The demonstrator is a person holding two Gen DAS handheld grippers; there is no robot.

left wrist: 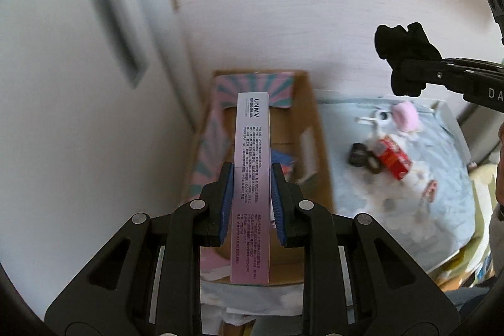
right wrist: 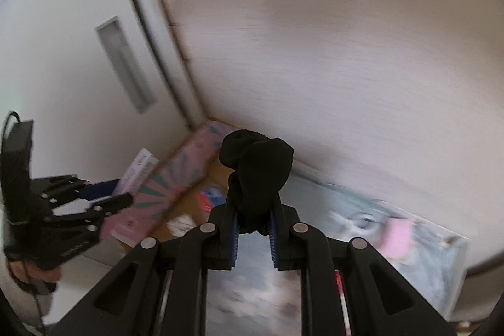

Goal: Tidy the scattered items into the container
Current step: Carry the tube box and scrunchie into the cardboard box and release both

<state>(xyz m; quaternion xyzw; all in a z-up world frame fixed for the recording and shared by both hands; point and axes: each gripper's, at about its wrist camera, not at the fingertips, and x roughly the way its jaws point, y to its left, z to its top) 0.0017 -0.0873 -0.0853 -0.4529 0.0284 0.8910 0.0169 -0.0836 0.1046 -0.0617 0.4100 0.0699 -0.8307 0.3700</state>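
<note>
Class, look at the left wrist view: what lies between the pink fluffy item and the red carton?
In the left wrist view, a white key-like piece lies between the pink fluffy item and the red carton.

My pale pink box (left wrist: 252, 178) carries black print; my cloth (right wrist: 256, 175) is black; the cardboard container's (left wrist: 310, 122) flaps show pink-and-teal rays.

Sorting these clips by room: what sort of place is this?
Probably a bedroom corner: a patterned blue sheet like bedding, a white door, and a cardboard box against the wall.
</note>
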